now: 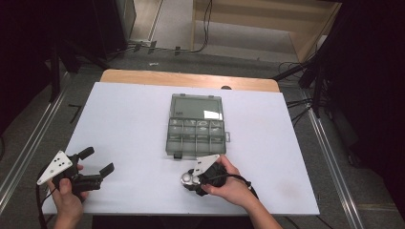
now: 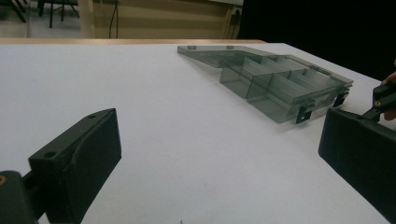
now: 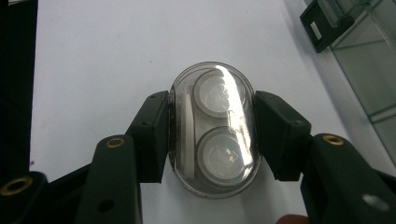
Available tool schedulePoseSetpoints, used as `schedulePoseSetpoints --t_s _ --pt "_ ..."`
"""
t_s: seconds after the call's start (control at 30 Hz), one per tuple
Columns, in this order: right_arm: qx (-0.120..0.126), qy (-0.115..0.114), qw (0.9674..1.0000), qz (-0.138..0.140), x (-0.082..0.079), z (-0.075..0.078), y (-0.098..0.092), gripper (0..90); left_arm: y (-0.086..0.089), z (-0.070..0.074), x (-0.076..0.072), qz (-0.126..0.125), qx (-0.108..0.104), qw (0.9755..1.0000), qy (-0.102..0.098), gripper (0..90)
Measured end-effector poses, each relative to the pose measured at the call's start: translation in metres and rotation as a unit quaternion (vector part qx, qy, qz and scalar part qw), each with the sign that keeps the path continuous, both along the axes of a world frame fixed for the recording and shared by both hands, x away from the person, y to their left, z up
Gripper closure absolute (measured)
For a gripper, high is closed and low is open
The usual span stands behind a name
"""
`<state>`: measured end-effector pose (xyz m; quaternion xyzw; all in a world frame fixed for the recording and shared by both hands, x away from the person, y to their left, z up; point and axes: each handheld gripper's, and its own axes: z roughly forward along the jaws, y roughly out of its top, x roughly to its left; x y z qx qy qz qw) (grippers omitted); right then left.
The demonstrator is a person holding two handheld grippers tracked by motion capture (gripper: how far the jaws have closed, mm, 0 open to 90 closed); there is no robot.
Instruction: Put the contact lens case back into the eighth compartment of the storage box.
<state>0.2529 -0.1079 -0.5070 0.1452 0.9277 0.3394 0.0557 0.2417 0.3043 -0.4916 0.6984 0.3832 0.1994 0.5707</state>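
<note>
White tabletop: right gripper pinches clear oval case for lifting toward open organizer box; left gripper spread, idle.

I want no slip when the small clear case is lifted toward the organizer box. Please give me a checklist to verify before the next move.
1. Right claw pads against both sides of the clear oval case: ok.
2. Case centred between the pads: ok.
3. Grip firm enough to lift: cannot tell.
4. Organizer box lid open, compartments reachable: ok.
5. Compartments free for the case: cannot tell.
6. Left claw open, apart from the box: ok.
</note>
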Motion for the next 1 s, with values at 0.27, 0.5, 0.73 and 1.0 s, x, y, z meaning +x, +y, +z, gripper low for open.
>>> schedulePoseSetpoints --t_s 0.27,0.5,0.73,1.0 --pt "0.005 0.0 0.9999 -0.012 0.002 0.003 -0.004 46.4 0.0 0.0 0.0 -0.001 0.002 1.0 0.0 0.0" --pt "0.023 -0.002 0.9993 -0.031 0.004 0.009 -0.01 46.4 -0.001 0.0 0.0 -0.002 0.002 1.0 -0.001 0.0" --pt "0.033 -0.004 0.9985 -0.043 0.006 0.014 -0.016 46.4 -0.001 0.0 0.0 -0.004 0.003 1.0 -0.003 0.0" --pt "0.049 -0.005 0.9973 -0.054 0.009 0.02 -0.023 46.4 -0.002 0.0 0.0 -0.004 0.006 1.0 -0.003 0.0"
